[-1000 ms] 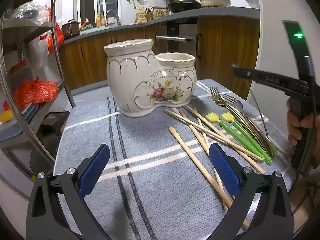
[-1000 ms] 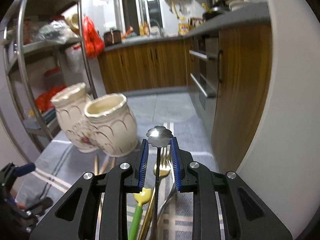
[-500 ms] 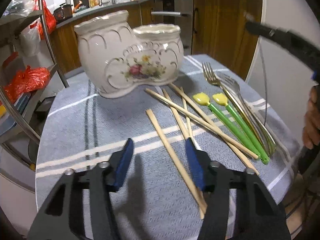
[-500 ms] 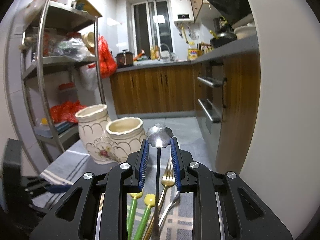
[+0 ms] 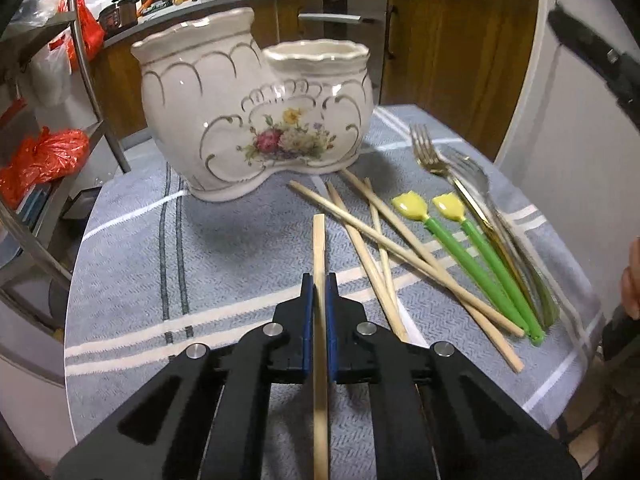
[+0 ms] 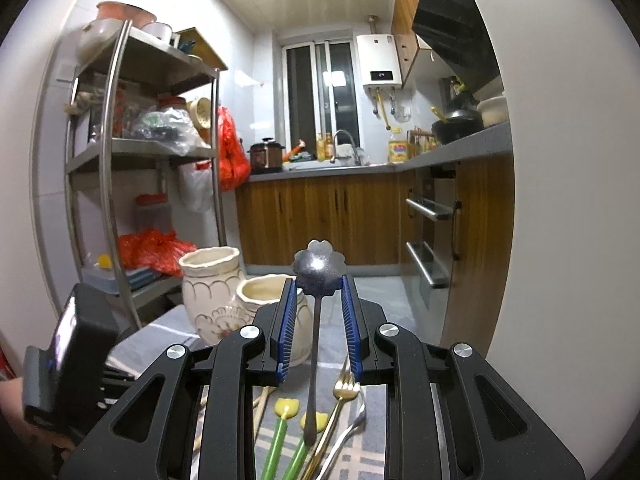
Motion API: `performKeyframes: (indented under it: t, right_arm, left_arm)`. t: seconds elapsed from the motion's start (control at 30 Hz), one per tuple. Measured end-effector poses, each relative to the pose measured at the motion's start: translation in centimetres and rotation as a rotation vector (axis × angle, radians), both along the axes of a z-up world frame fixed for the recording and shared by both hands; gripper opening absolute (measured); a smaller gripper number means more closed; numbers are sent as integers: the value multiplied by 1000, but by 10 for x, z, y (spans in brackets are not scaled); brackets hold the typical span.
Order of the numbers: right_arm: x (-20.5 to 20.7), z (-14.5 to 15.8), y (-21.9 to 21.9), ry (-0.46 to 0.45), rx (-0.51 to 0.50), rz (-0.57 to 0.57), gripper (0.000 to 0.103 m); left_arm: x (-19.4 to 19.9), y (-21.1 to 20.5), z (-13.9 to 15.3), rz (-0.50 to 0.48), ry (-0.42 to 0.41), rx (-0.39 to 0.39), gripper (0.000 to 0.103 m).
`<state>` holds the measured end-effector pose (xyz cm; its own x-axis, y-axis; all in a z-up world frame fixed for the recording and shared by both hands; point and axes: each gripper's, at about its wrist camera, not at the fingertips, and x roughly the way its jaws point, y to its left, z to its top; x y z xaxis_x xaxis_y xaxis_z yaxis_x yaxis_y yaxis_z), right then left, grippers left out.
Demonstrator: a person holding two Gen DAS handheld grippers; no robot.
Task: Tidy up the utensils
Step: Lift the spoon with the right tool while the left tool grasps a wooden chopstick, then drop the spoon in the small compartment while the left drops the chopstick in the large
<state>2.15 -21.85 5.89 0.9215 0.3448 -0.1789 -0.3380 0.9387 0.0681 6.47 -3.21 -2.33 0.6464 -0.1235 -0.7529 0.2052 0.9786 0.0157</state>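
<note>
My left gripper (image 5: pixel 319 280) has just been closing, and its blue pads now pinch one pale wooden chopstick (image 5: pixel 319 240), which runs straight out toward twelve o'clock. That reads to me as the pickup made and the lift not yet begun. My right gripper (image 6: pixel 319 284) clamps a dark metal spoon with a flower-shaped bowl (image 6: pixel 319 270), bowl up, handle hanging free below the jaws. At one to three o'clock of the left jaws the other wooden chopsticks (image 5: pixel 400 248) lie crossed on the grey striped cloth (image 5: pixel 132 264), then two green-handled yellow-tipped spoons (image 5: pixel 460 240) and the forks (image 5: pixel 452 176). The cream floral ceramic double-pot holder (image 5: pixel 256 116) stands at twelve o'clock; its visible mouth shows nothing inside.
</note>
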Motion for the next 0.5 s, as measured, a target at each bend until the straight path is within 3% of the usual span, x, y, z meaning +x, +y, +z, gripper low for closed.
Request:
performKeyframes:
  t: [0.13, 0.27, 0.5]
  right_arm:
    - [0, 0, 1, -1, -8, 3, 24]
    - [-2, 1, 5, -6, -20, 8, 24]
    - [-5, 11, 16, -10, -33, 17, 24]
  left_arm:
    - [-12, 13, 13, -32, -79, -68, 6]
    - [-28, 32, 34, -37, -218, -134, 6]
    - [-44, 53, 65, -20, -405, -167, 6]
